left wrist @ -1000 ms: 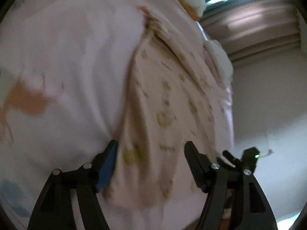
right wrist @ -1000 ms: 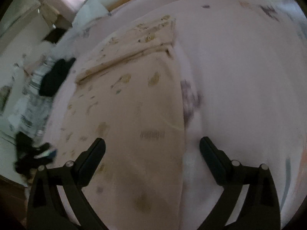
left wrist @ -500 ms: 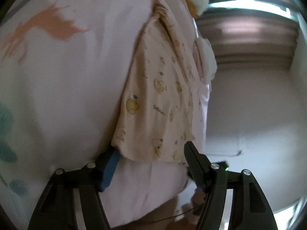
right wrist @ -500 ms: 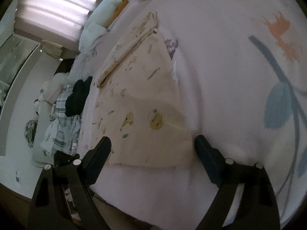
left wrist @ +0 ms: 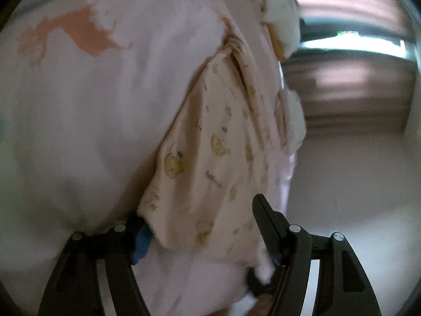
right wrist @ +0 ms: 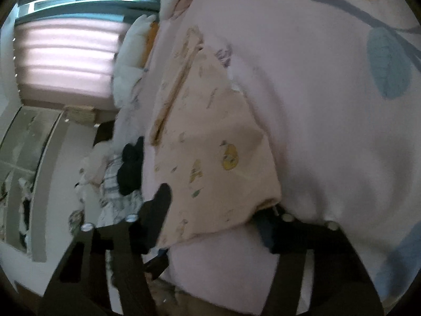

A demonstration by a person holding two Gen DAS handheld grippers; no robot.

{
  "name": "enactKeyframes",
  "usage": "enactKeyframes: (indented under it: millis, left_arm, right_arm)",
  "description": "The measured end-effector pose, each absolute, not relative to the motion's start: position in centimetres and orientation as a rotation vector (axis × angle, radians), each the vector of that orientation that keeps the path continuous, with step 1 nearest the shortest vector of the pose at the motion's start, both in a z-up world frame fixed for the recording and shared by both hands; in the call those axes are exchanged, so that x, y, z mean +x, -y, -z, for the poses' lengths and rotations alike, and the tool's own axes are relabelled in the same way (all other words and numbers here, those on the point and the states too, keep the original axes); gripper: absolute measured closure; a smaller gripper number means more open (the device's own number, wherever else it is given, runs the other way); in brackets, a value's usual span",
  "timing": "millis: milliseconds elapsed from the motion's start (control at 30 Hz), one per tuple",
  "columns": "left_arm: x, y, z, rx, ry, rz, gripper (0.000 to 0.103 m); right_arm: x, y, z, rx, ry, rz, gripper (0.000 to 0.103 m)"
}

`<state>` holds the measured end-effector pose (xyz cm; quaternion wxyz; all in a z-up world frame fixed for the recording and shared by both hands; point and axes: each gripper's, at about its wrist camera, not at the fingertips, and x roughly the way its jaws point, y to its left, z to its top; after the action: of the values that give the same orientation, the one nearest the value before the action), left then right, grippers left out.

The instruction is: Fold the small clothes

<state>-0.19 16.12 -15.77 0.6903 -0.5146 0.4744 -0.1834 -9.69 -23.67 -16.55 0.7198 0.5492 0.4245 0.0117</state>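
- One bedspread [left wrist: 110,121], pale pink with prints.
- One garment [left wrist: 210,158], cream with yellow fruit, lying folded on the bedspread near its edge.
- Two grippers: left gripper [left wrist: 200,226] closing, jaws still apart around the garment's corner; right gripper [right wrist: 215,210] closing around its other near corner.
- One dark cloth [right wrist: 130,166] beyond.

The left tool [left wrist: 200,223] points downward at a slant, its two black fingers spread apart. The blue-padded finger [left wrist: 140,242] sits at the lower left, the ribbed finger [left wrist: 265,221] to the right, and cloth lies in the gap between them; the jaws are closing slightly. The right tool [right wrist: 213,210] also tilts downward and is rolled, its left finger [right wrist: 160,200] higher than its right finger [right wrist: 268,226]. Its jaws are closing, with cloth between them.
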Motion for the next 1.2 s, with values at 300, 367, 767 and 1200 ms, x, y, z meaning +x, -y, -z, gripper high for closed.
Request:
enactKeyframes:
  millis: [300,367,767,1200]
  left_arm:
    - [0.4,-16.9,19.5,-1.303,-1.134,0.371,0.095]
    - [0.4,-16.5,18.9,-1.251,-1.137,0.348,0.095]
    - [-0.1,-15.2,17.4,-1.078,-1.096,0.266,0.095]
    - [-0.1,-13.4,13.4,-0.837,-1.064,0.215,0.1]
  right_arm:
    - [-10.4,25.0,18.5,1.309,-0.924,0.043,0.103]
    - [-9.9,24.5,17.8,1.227,-0.949,0.069,0.103]
    - [-9.4,23.7,17.0,1.028,-0.97,0.115,0.103]
    - [-8.2,21.6,14.3,0.807,-0.961,0.164,0.1]
